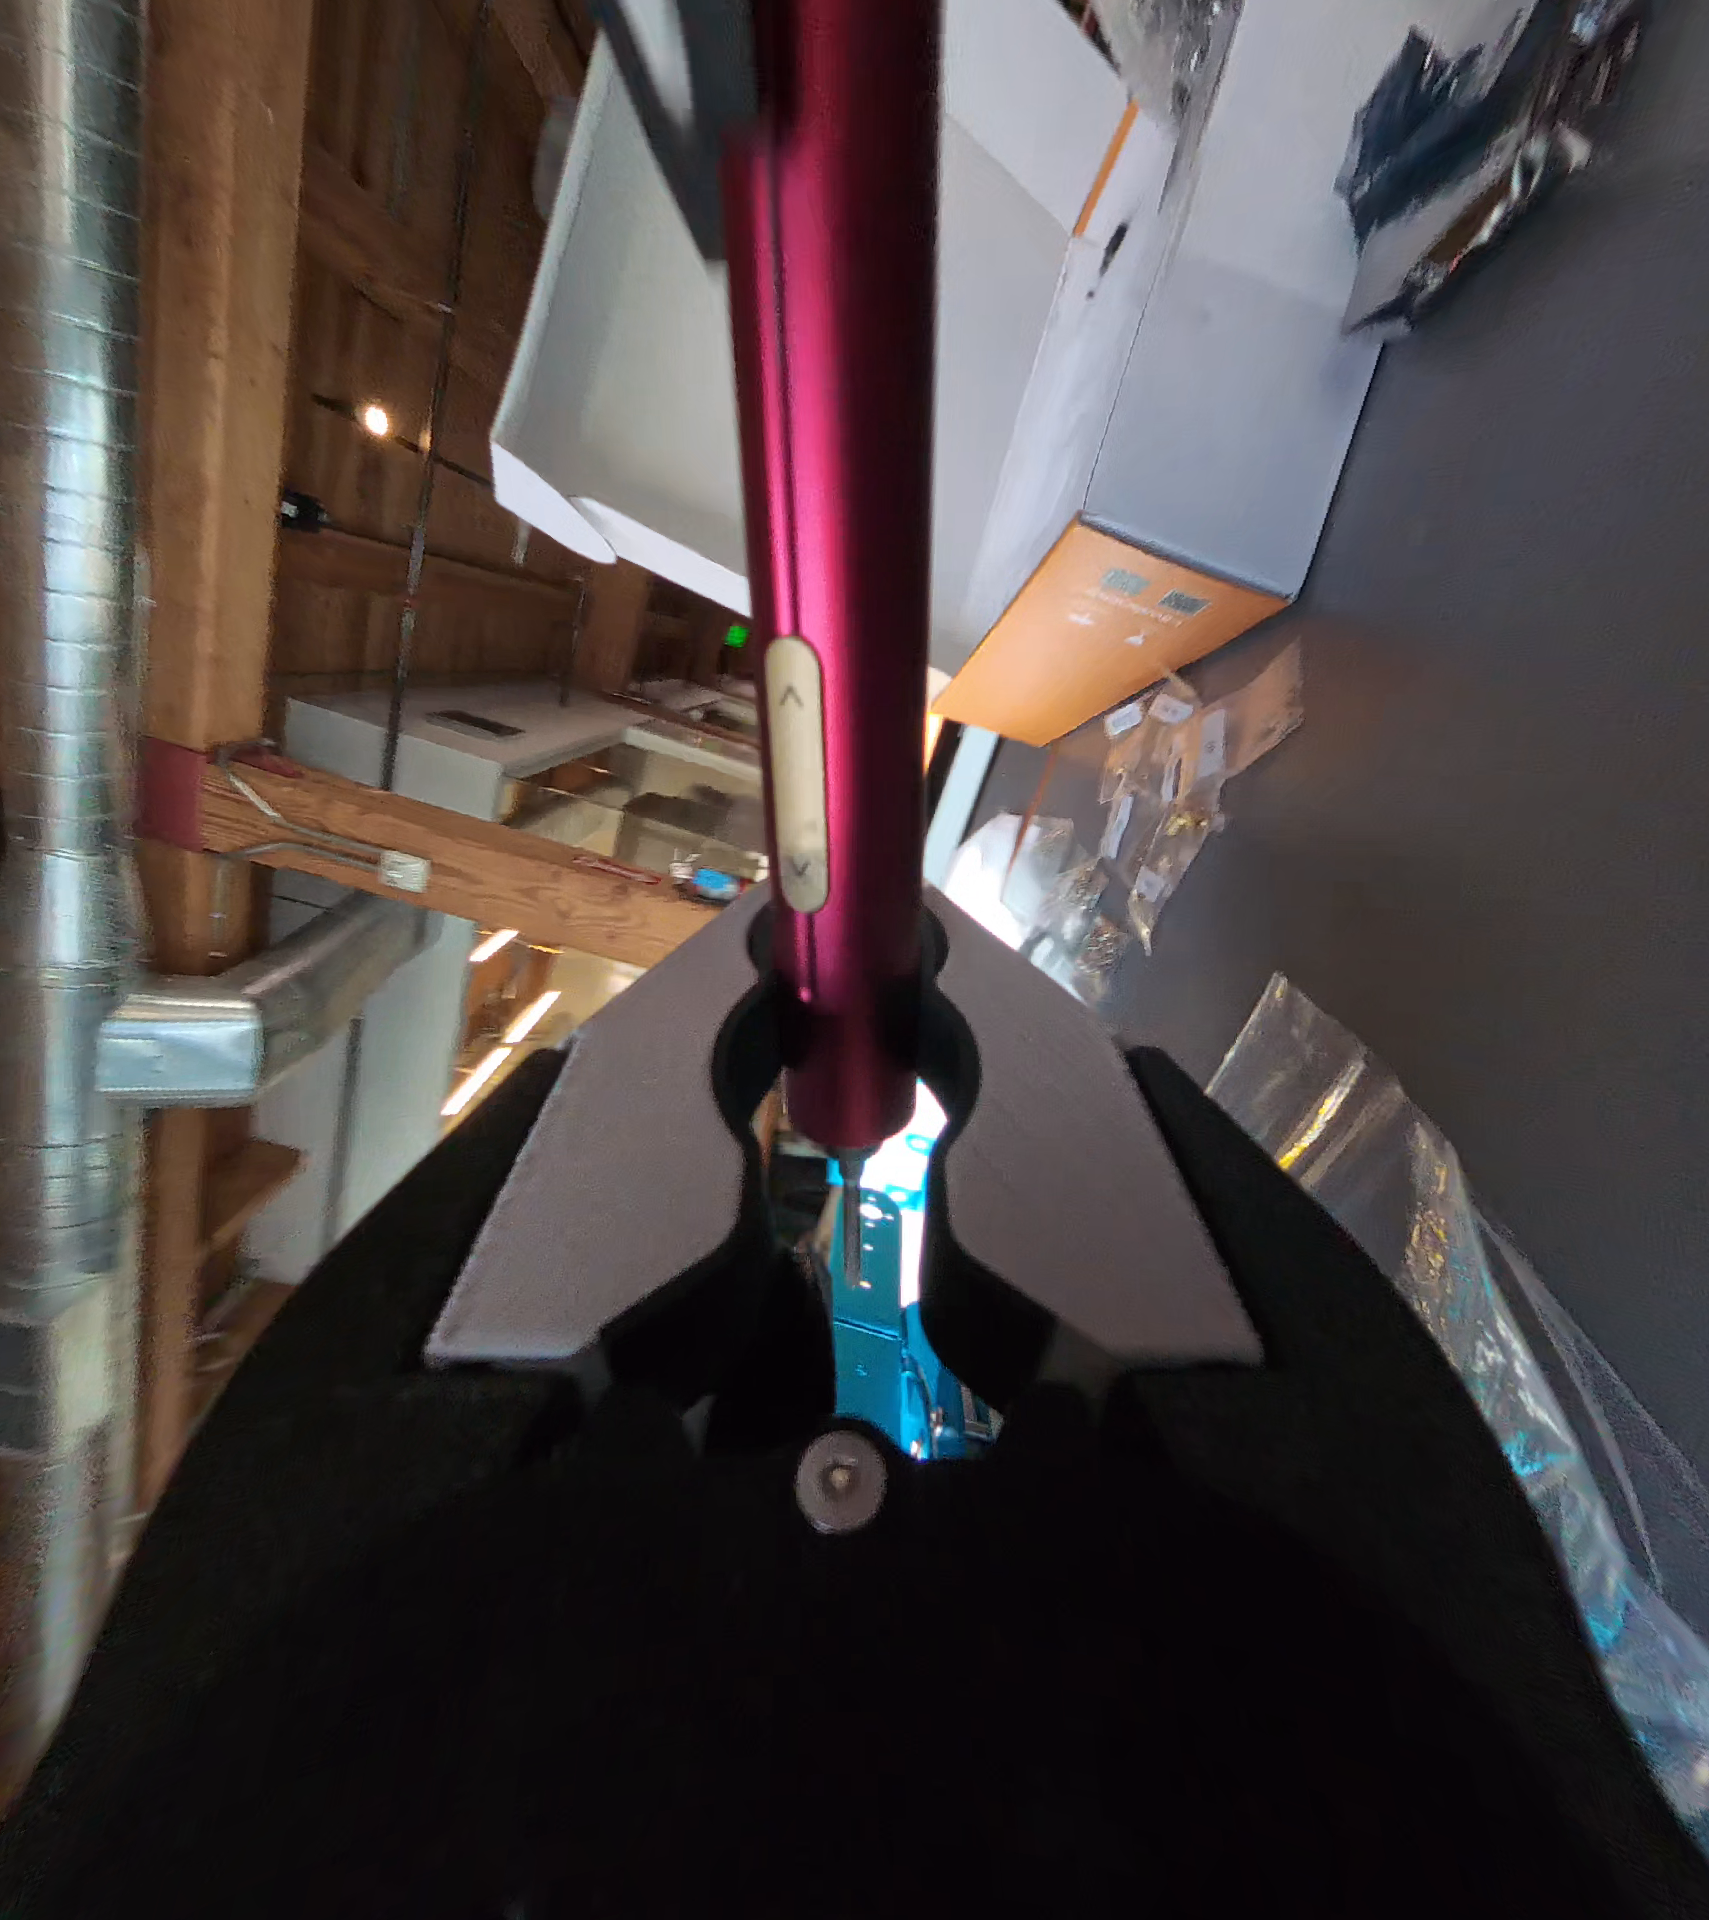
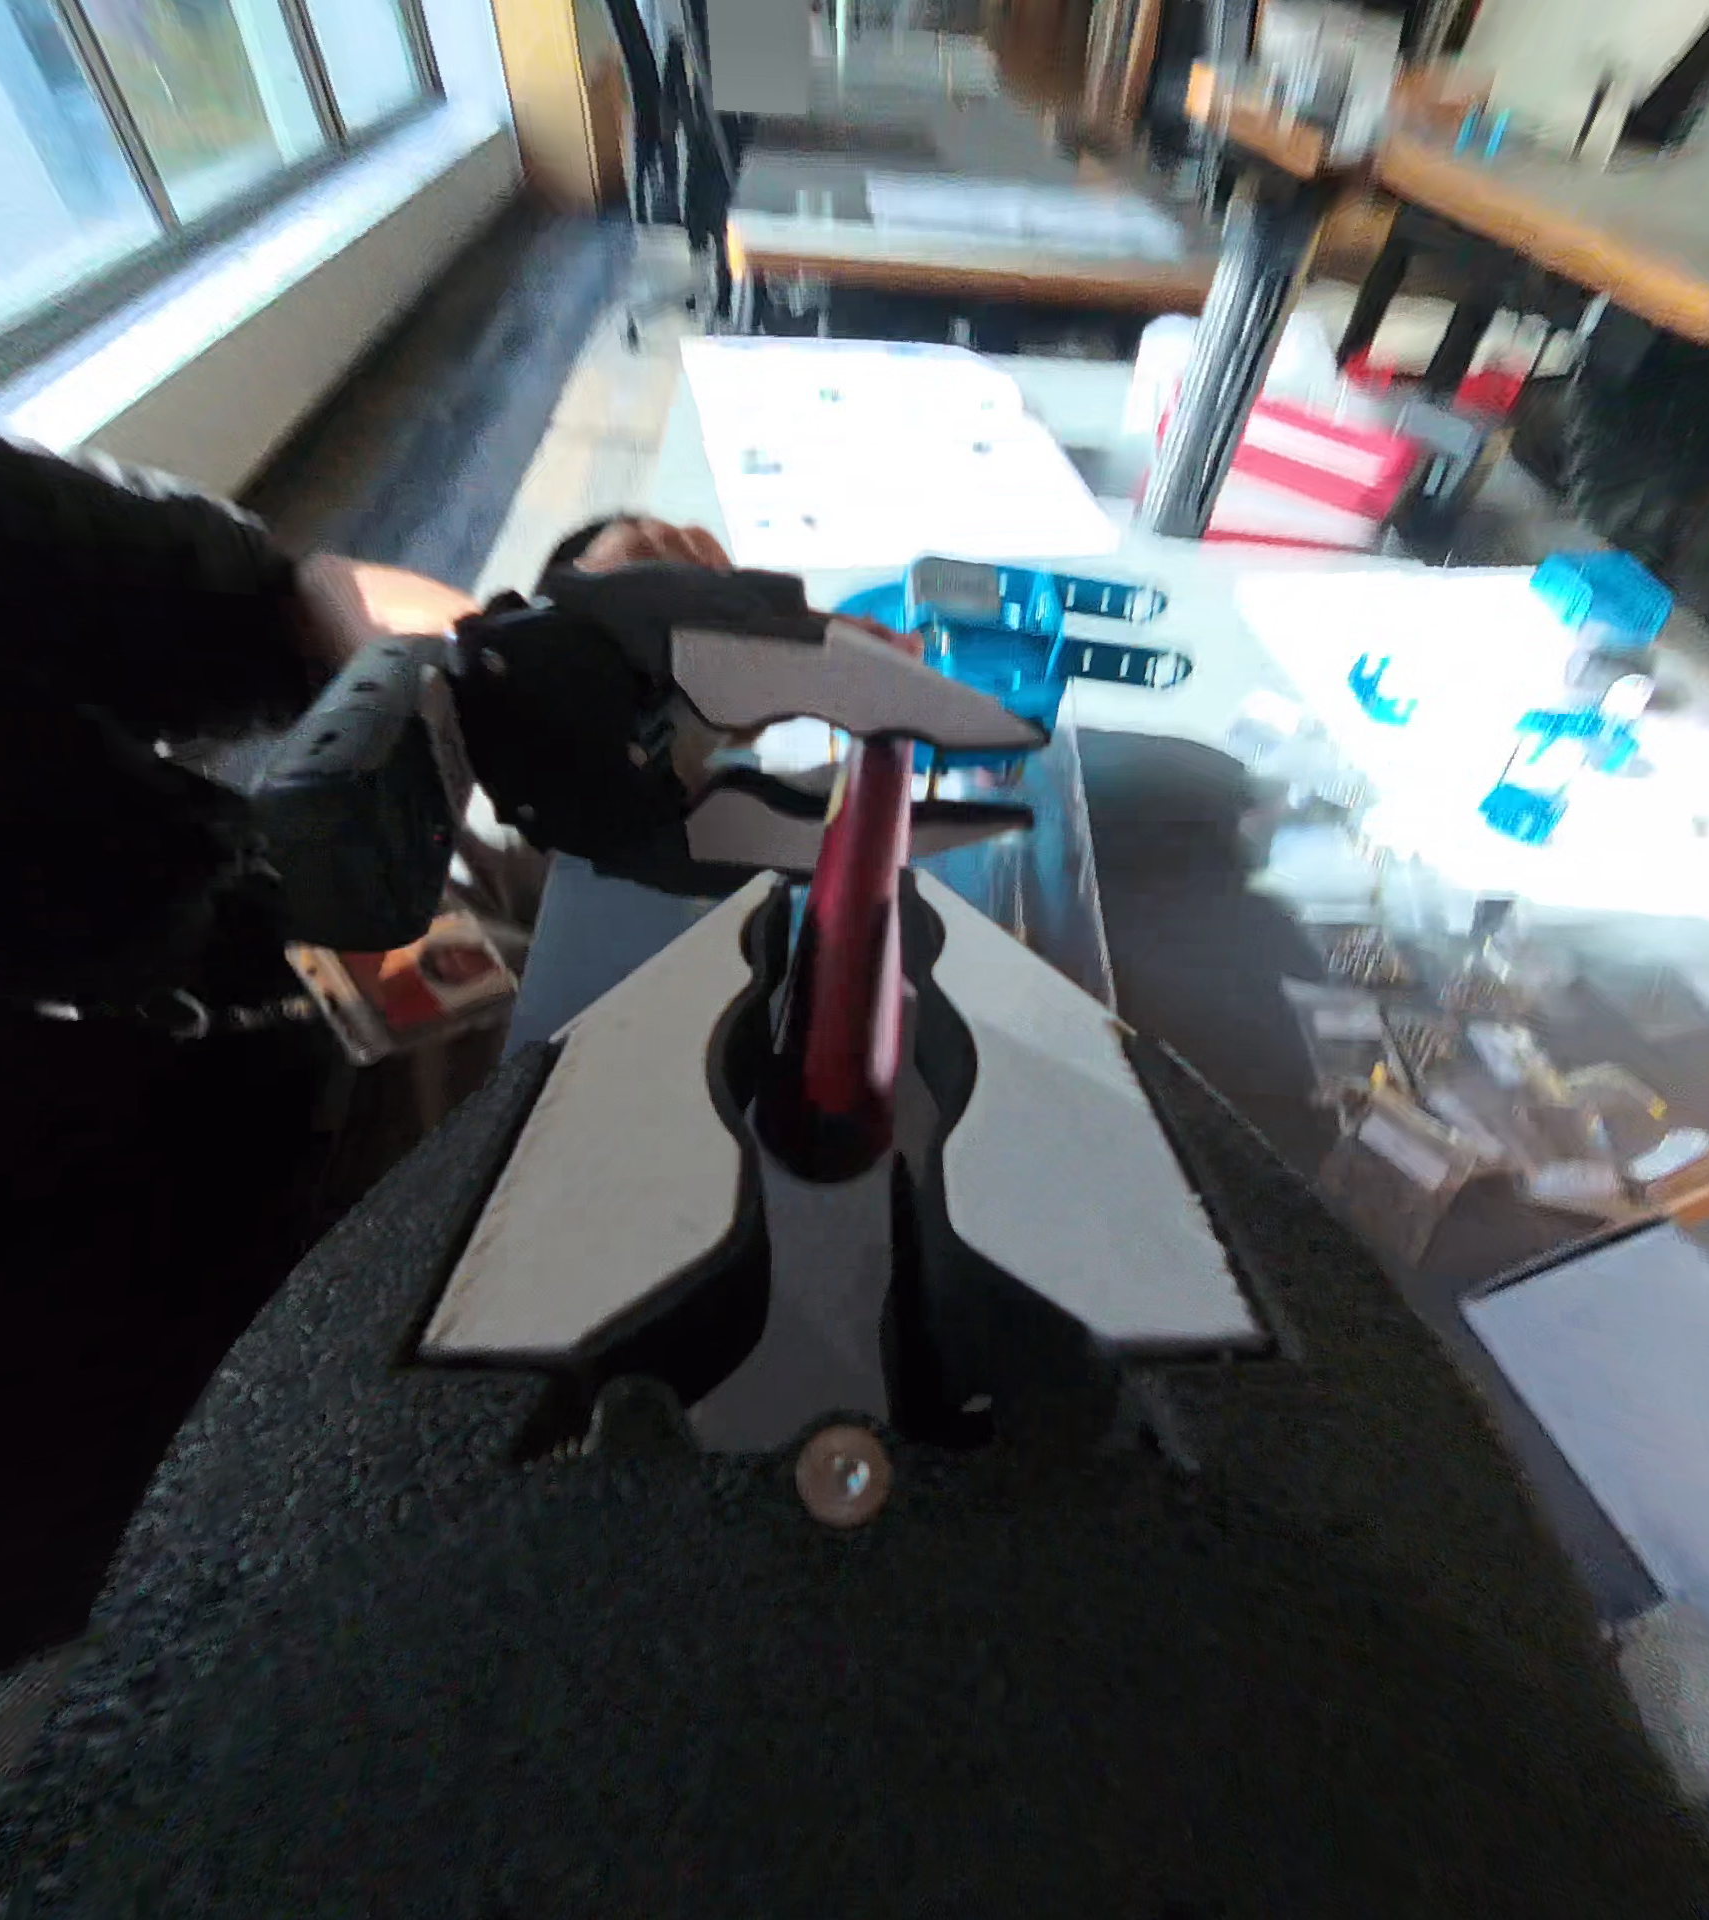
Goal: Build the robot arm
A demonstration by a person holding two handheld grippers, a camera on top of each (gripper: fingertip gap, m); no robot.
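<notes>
A magenta electric screwdriver (image 1: 834, 436) with a pale rocker button (image 1: 794, 774) runs between both grippers. My left gripper (image 1: 845, 914) is shut on its lower body just above the bit (image 1: 851, 1216), which points at a blue metal assembly (image 1: 871, 1340). My right gripper (image 2: 845, 904) is shut on the other end of the screwdriver (image 2: 855, 935). In the right wrist view the left gripper (image 2: 1032, 777) comes in from the left, held by a hand in a dark sleeve, just in front of the blue assembly (image 2: 985, 634).
A white and orange box (image 1: 1193, 416), small bags of hardware (image 1: 1172, 790) and a clear plastic bag (image 1: 1452, 1299) lie on the dark table (image 1: 1577, 727). More blue parts (image 2: 1556, 769), a white sheet (image 2: 881, 457), a red box (image 2: 1307, 468) and a white box (image 2: 1639, 1382) show in the right wrist view. Spacing between my two grippers at the tips: around 9 centimetres.
</notes>
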